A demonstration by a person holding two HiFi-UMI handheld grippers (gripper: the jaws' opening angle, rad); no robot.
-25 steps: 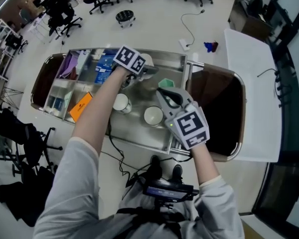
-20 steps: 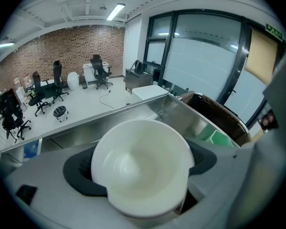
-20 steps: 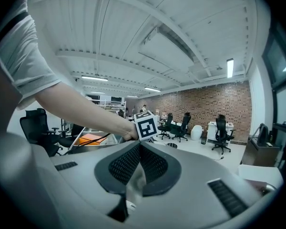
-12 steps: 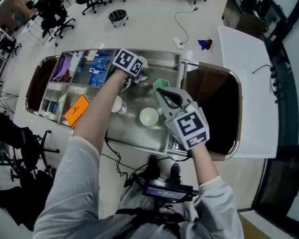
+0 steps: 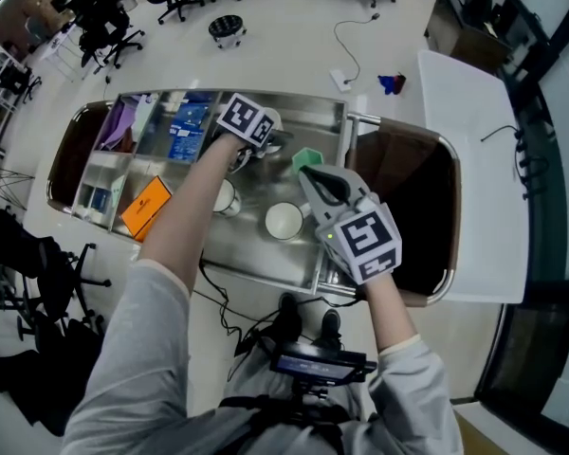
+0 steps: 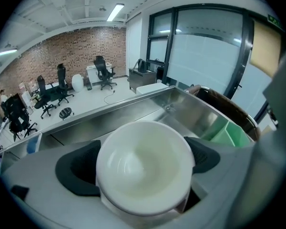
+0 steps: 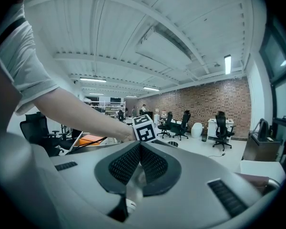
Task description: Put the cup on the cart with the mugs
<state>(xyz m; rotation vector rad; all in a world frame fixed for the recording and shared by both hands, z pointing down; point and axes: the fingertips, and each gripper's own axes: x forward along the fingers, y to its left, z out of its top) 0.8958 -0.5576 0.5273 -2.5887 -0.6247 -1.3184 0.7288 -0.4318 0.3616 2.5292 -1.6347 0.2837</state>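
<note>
A white cup (image 6: 143, 168) sits between the jaws of my left gripper (image 6: 143, 159), its mouth facing the camera. The jaws have just been opening and now stand wide, with the dark pads (image 6: 76, 168) beside the cup's wall. In the head view the left gripper (image 5: 264, 146) reaches down over the far side of the steel cart tray (image 5: 266, 254), hiding most of the cup. Two white mugs (image 5: 284, 221) (image 5: 226, 197) stand on the tray. My right gripper (image 5: 313, 180) hovers over the tray's right part, shut and holding nothing, as the right gripper view (image 7: 139, 163) confirms.
A green container (image 5: 308, 159) lies at the tray's far right. The cart's left compartments hold an orange pack (image 5: 144, 207), blue packets (image 5: 185, 131) and a purple item (image 5: 123, 121). A dark bin end (image 5: 412, 216) and a white table (image 5: 474, 140) flank the right.
The left gripper has sunk a little toward the tray with the cup between its jaws. The right gripper has stayed where it was.
</note>
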